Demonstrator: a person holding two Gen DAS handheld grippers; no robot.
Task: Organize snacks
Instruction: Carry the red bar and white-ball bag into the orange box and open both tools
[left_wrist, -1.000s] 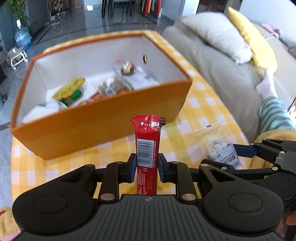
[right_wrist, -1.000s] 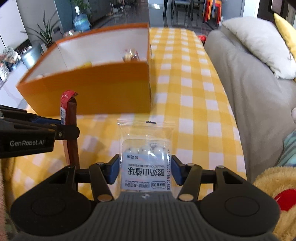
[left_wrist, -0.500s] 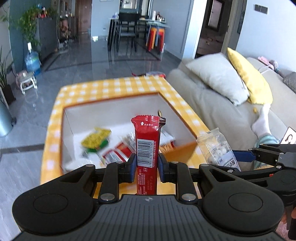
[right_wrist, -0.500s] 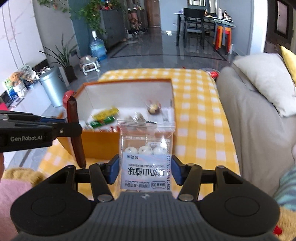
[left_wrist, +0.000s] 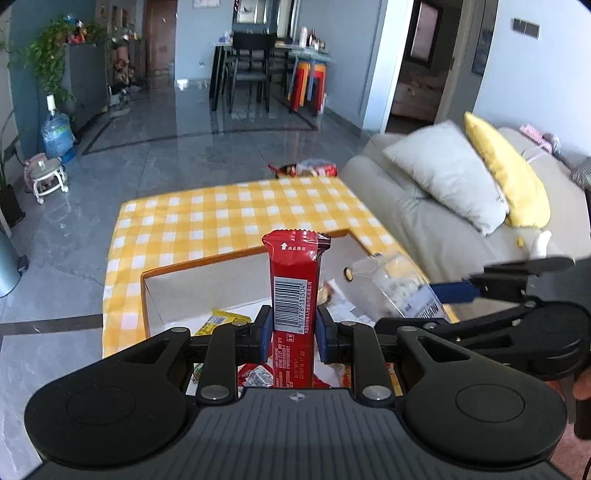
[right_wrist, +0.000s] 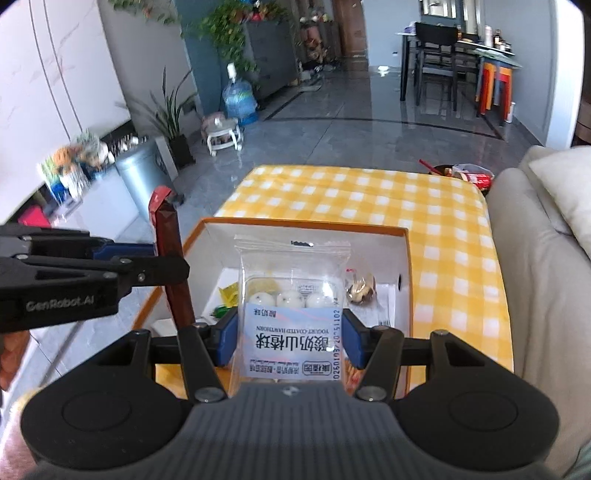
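My left gripper (left_wrist: 293, 328) is shut on a red snack bar (left_wrist: 294, 273) held upright over the orange box (left_wrist: 207, 262). My right gripper (right_wrist: 290, 338) is shut on a clear bag of white yogurt-coated balls (right_wrist: 291, 295), also above the box (right_wrist: 306, 224). The box is white inside and holds several snacks: a yellow-green packet (left_wrist: 221, 320), red wrappers (left_wrist: 255, 374), a gold-wrapped sweet (right_wrist: 360, 288). The right gripper with its bag (left_wrist: 402, 291) shows at the right of the left wrist view. The left gripper with the bar (right_wrist: 168, 254) shows at the left of the right wrist view.
The box sits on a table with a yellow checked cloth (right_wrist: 369, 192). A grey sofa with a white pillow (left_wrist: 443, 173) and a yellow pillow (left_wrist: 506, 173) runs along the right. A bowl of snack packets (left_wrist: 306, 170) lies beyond the table's far end. A metal bin (right_wrist: 144, 177) stands left.
Both grippers have risen and moved forward from in front of the box to above it, each holding its snack. The box's inside now lies below them.
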